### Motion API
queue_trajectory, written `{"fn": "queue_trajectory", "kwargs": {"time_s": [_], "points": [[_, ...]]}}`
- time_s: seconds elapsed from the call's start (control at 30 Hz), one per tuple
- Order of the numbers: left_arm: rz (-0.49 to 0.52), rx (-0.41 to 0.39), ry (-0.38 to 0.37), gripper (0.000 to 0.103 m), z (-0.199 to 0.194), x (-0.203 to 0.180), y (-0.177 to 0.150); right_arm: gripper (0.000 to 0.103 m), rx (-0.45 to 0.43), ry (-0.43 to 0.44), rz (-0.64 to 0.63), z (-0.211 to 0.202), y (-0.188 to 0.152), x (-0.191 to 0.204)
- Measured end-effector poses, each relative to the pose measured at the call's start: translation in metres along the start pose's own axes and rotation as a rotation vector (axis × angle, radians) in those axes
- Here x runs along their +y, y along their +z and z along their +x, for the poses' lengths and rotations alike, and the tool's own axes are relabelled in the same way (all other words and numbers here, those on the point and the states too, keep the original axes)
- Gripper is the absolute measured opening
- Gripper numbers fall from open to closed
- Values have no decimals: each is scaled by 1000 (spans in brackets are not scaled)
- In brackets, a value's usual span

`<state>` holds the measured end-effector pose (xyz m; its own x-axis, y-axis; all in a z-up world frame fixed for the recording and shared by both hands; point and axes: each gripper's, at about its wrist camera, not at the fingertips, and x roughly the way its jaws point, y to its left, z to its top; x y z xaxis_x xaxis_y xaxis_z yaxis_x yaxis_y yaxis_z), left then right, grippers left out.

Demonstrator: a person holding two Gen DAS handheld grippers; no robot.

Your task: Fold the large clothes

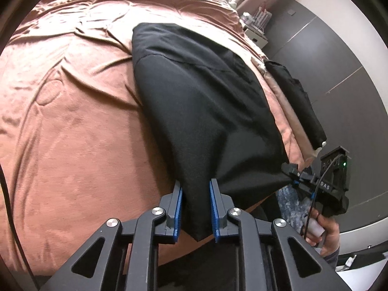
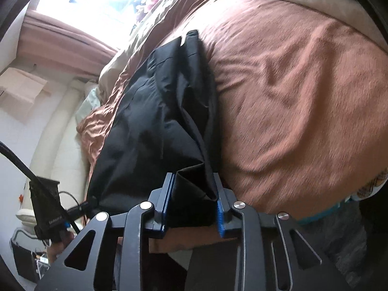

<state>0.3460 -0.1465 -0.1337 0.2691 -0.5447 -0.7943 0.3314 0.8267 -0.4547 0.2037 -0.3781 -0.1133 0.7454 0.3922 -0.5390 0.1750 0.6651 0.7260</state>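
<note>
While both claws are pinching its near edge, the black garment (image 1: pixel 201 92) is lying stretched along the bed (image 1: pixel 72 121), most of it resting on the rust-coloured cover, the near end lifted clear of it.

Item 1, left claw (image 1: pixel 196 208): jaws are standing narrowly apart with a hanging corner of the garment filling the gap between the blue pads (image 1: pixel 213 206); it is reading as a grip on that corner. Pose: pointing steeply down over the bed's near edge.

Item 2, right claw (image 2: pixel 192 201): jaws are closing on a bunched, folded wad of the same cloth, which is pressing against both pads. Pose: tilted down more shallowly, aimed along the garment's length. In the left view it is showing at the opposite near corner, with the person's hand (image 1: pixel 325 232) wrapped around its handle.

Item 3, garment: the edge between the two claws is being held taut, probably so the cloth stays flat and square for carrying the near end over the far end. Creases are running along its right side in the right view.

Item 4, second dark cloth (image 1: pixel 298 101): draped over the bed's side, apart from the garment, untouched.

Item 5, cable (image 1: pixel 9 206): trailing at the left margin.
</note>
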Motion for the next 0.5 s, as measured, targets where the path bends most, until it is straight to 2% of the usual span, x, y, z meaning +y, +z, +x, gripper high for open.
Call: {"fn": "queue_trajectory", "kwargs": {"time_s": [0.13,0.23,0.4,0.5], "points": [[15,-1,12,20,-19,10,-9,26,35,22,-26,-1,-19,9],[44,21,14,21,-25,11,-18,26,26,-3,-55,-6,-27,10],[124,102,84,34,-1,-9,-26,25,-11,-91,-60,-13,-27,-4],[115,121,68,40,4,-8,-19,25,-6,-122,-66,-17,-27,-10]]}}
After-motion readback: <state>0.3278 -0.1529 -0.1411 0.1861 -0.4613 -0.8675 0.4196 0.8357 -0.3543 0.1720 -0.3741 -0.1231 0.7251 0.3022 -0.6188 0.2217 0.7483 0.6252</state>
